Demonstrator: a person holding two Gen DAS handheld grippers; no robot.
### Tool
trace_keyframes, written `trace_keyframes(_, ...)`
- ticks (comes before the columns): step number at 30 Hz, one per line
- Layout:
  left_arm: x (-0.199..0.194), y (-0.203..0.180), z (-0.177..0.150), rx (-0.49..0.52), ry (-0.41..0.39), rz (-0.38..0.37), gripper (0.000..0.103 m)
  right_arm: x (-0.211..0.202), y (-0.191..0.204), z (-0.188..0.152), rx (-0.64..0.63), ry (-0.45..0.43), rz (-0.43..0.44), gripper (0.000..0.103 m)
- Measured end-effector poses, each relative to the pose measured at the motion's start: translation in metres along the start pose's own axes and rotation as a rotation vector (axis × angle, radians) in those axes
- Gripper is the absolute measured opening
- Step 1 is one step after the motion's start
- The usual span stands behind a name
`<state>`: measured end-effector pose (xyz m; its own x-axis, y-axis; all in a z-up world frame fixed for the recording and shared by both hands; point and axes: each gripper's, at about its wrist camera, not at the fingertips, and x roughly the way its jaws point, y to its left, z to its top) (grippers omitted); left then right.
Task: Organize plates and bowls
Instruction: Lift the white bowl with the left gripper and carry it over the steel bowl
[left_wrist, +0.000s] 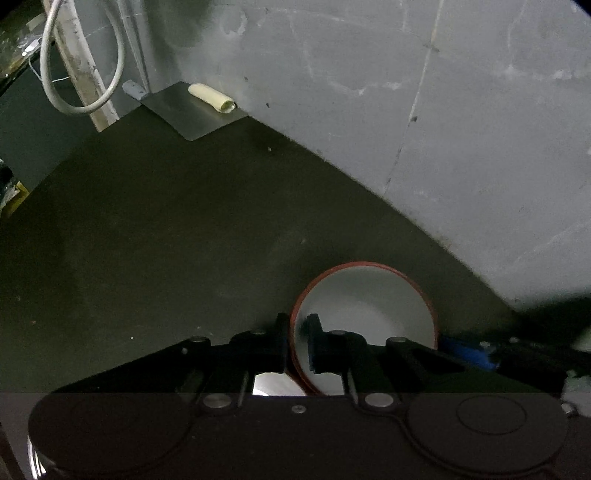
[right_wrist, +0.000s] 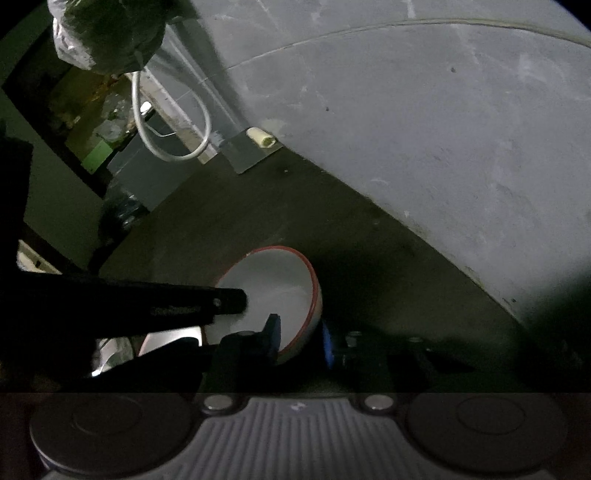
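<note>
- White inside and red around the rim, the bowl (left_wrist: 369, 314) sits on the dark counter (left_wrist: 166, 229), near the grey wall (left_wrist: 443, 110).
- Both grippers have hold of this one bowl, one on each side.
- On the left side of the bowl, the left gripper (left_wrist: 297, 339) is pinched tight on the rim. One finger is outside and one is inside the bowl.
- On the right side of the bowl, the right gripper (right_wrist: 299, 338) is closed on the wall of the bowl. One finger is inside, and the one with the blue pad is outside.
- I think the job is only just starting. The bowl is grabbed, but I cannot tell if it is lifted yet.
- No plates show, and no stack or shelf to put the bowl on shows either. So most of the tidying looks like it is left to do.
- Something shiny and silver (right_wrist: 166, 341) peeks out under the left gripper, but I cannot tell what it is.
- Far away on the counter lies a flat metal sheet (left_wrist: 192, 110) with a small cream tube (left_wrist: 212, 98) on it.
- A white cable (left_wrist: 81, 66) hangs in a loop at the far left.
- It is dim, and the wall looks scratched and stained.
</note>
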<state>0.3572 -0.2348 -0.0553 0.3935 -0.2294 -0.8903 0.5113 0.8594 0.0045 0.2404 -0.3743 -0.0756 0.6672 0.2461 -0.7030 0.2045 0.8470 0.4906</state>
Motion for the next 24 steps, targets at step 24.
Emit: trace_keyframes(24,-0.179,0.029,-0.089,-0.152,-0.384,-0.002,0.006,-0.106,0.092,-0.020,-0.175,-0.262,0.086,0.010)
